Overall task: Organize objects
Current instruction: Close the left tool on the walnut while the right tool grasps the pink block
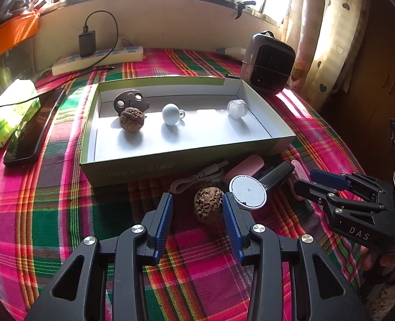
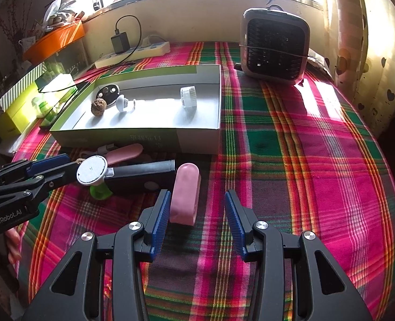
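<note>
The left hand-held gripper [image 1: 197, 208] hung with its jaws spread around a loose walnut [image 1: 207, 204] on the plaid cloth [image 1: 50, 200] of the worktop; the right pad lay close beside the nut, the left pad apart from it. The right hand-held gripper [image 2: 196, 211] was also spread, with a pink case [image 2: 184, 194] standing between its pads, just beside the left one. Near both lay a round white disc [image 1: 247, 191] on a black handle [image 2: 141, 175] and a coiled white cable [image 1: 197, 178], all along the near wall of a shallow box [image 1: 170, 165]. Inside the box sat a second walnut [image 1: 132, 119], a dark oval piece [image 1: 129, 100], a white ball [image 1: 170, 114] and a small clear jar [image 1: 236, 108]. A dark heater [image 2: 275, 45] stood at the far right corner, a power strip [image 1: 98, 58] at the far edge.
</note>
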Available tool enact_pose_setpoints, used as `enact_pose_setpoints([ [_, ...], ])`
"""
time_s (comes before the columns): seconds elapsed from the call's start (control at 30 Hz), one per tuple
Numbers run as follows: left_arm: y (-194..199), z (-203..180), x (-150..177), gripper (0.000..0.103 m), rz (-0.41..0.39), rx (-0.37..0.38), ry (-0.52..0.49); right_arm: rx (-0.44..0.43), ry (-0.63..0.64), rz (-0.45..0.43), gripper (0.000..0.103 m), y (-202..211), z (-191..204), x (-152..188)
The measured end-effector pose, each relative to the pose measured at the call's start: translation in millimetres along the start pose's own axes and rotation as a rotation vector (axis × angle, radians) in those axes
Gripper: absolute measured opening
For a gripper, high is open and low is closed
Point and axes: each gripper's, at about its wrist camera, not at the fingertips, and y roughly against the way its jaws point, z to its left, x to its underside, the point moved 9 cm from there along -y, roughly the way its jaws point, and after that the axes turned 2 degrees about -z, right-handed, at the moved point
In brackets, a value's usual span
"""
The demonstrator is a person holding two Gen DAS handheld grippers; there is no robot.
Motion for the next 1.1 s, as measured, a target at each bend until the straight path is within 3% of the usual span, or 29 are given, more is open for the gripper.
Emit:
enact_pose_setpoints([
  [0.33,-3,-1,0,0.037,0.003,0.003,-0.002,0.004,0.023,0.034,0.043,-11,0,3],
  [0.8,-10,-7,0,0.037,0.022,0.006,-0.021,0.034,0.036,0.013,0.043,-9,-9,3],
  [1.1,-14,-7,1,0.037,0.031,0.005,-0.017,0.036,0.026,0.006,0.035,-8,-13,3],
])
